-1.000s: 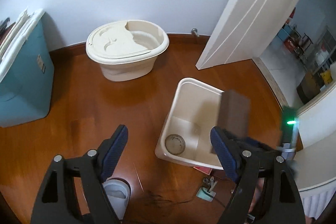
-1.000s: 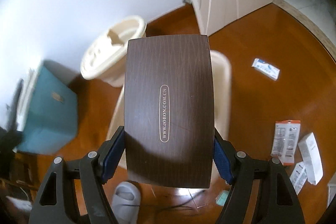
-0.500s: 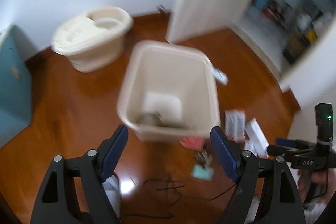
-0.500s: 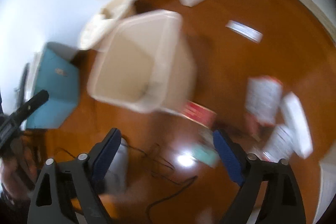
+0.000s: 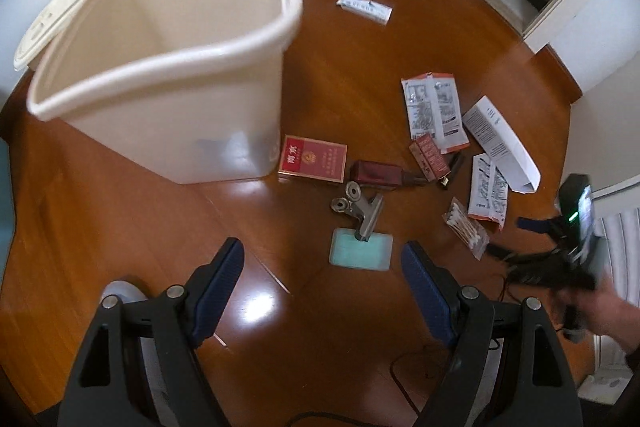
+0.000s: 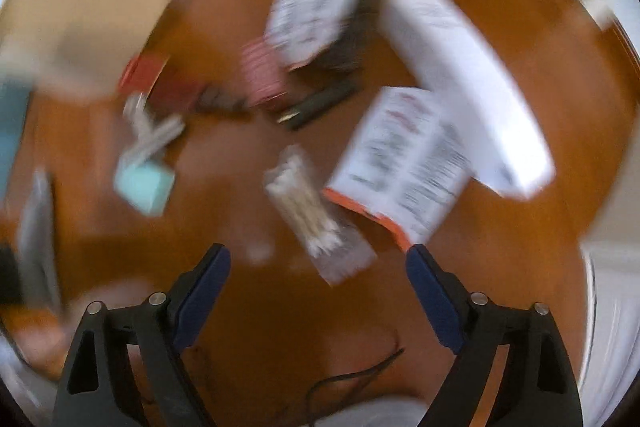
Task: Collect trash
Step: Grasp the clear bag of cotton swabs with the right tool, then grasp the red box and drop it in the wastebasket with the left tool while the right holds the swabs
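A cream plastic bin (image 5: 256,31) stands on the wooden floor at upper left in the left wrist view. Trash lies to its right: a red cigarette pack (image 5: 313,158), a metal clip on a green card (image 5: 361,243), a bag of cotton swabs (image 5: 466,227), printed sachets (image 5: 434,109) and a white box (image 5: 500,143). My left gripper (image 5: 322,275) is open and empty above the green card. My right gripper (image 6: 318,287) is open and empty, low over the cotton swabs (image 6: 308,207), in a blurred view. It also shows at the right edge of the left wrist view (image 5: 560,263).
A cream lidded tub (image 5: 52,23) sits behind the bin. A white packet (image 5: 363,8) lies farther back. An open white door and a doorway are at the top. A black cable (image 5: 416,379) runs across the floor near me. A grey slipper (image 5: 120,297) sits by my left fingers.
My right gripper let go of the brown box, which is no longer in view. Both grippers swung from the bin down toward the trash on the floor. The right view is blurred by motion.
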{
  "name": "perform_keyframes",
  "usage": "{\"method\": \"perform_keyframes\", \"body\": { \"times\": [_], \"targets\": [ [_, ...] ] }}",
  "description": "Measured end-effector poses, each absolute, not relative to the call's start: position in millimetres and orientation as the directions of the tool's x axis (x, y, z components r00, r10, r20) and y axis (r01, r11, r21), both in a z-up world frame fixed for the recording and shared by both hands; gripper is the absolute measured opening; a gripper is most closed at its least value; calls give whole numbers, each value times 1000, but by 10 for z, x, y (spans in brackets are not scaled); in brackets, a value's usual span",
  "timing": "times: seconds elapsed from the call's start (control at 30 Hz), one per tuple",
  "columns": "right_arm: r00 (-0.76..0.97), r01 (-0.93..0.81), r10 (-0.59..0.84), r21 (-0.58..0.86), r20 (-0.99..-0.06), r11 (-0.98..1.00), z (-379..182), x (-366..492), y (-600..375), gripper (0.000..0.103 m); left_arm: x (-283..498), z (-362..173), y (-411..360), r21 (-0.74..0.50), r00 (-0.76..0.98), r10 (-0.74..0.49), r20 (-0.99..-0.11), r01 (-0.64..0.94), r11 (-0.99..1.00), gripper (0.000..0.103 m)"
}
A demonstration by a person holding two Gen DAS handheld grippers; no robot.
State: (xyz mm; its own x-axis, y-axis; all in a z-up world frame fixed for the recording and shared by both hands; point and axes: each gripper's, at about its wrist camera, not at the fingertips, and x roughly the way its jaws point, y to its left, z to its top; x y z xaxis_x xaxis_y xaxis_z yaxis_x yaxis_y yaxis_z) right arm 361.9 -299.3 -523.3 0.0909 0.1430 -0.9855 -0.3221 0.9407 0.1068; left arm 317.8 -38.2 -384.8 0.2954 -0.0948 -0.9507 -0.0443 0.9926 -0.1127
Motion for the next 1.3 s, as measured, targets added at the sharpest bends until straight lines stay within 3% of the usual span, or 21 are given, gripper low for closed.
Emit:
{"method": "perform_keyframes", "body": {
  "times": [0.23, 0.37, 0.4, 0.47, 0.53, 0.9, 1.17, 1.2, 1.27, 1.3],
  "targets": [
    [65, -497, 94, 49, -993, 867, -5931, 3726, -2664, 78, 3299, -4140, -621, -104, 267, -95, -959, -22, 994, 81],
    [126, -508, 94, 17, -988, 861, -6001, 3764, -2696, 72, 3322, -4261, -759, -104, 249, -100, -963, -3, 995, 81],
    [136, -501, 98, 17, -986, 865, -5992, 3770, -2720, 64, 3334, -4280, -794, -106, 248, -103, -963, 1, 994, 81],
    [160, -481, 107, 17, -981, 877, -5938, 3785, -2814, 22, 3379, -4323, -900, -116, 243, -115, -963, 13, 993, 80],
    [136, -399, 164, 97, -977, 912, -5841, 3817, -2994, 11, 3458, -4365, -1022, -136, 241, -137, -961, 21, 990, 80],
    [357, -208, 400, 346, -844, 915, -4973, 3299, -3597, 10, 4265, -4935, -1928, -114, 247, -127, -961, 66, 991, 80],
    [437, -39, 406, 435, -802, 900, -5089, 3048, -3936, 11, 4709, -5538, -2055, -88, 174, -71, -982, -94, 992, 80],
    [440, -30, 404, 436, -802, 899, -5145, 3021, -3926, 11, 4730, -5607, -2056, -94, 164, -77, -983, -103, 990, 79],
    [445, -1, 397, 443, -803, 896, -5165, 2965, -4010, 11, 4752, -5709, -2050, -106, 146, -89, -985, -115, 988, 56],
    [447, 10, 393, 444, -803, 896, -5178, 2951, -4041, 11, 4758, -5753, -2064, -105, 138, -90, -986, -112, 988, 54]
  ]
}}
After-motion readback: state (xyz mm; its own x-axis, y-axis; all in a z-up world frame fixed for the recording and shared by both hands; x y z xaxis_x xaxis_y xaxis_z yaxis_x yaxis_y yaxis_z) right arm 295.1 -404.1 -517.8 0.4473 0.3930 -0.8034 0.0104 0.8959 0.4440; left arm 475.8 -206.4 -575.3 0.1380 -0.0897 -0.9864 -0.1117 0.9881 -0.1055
